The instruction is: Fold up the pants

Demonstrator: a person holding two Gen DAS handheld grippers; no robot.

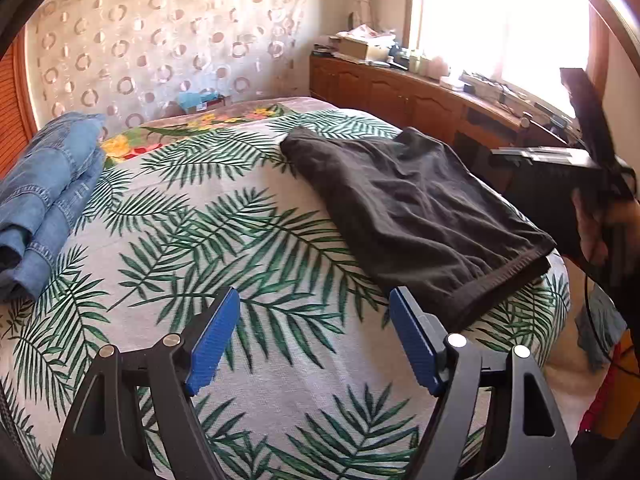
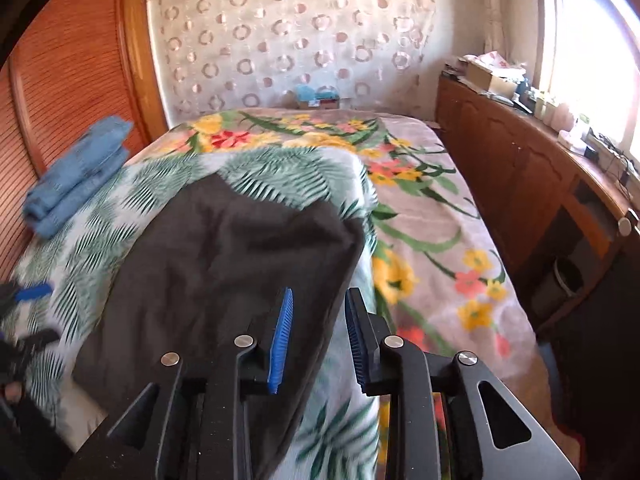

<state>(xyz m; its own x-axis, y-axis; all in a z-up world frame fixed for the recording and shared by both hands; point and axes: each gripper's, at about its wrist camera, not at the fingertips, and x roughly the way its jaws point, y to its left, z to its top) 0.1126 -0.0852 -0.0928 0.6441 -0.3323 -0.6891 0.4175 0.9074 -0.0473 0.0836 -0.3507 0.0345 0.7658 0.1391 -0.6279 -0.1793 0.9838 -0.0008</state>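
On the bed [image 1: 280,264], your dark pants [image 1: 420,208] lie soft, limp; pinch the hem. Left tool [image 1: 314,340] spread, right tool [image 2: 318,336] parted, empty.

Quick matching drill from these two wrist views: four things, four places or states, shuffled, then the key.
Things:
1. black pants
2. jeans
3. left gripper
4. cabinet

Places or states:
A. folded, at the bed's left edge by the slatted wood panel
B. under the bright window, top cluttered
C. jaws wide apart over the leaf-print sheet, nothing between them
D. lying flat on the bed's right side

Pairs: 1-D, 2-A, 3-C, 4-B
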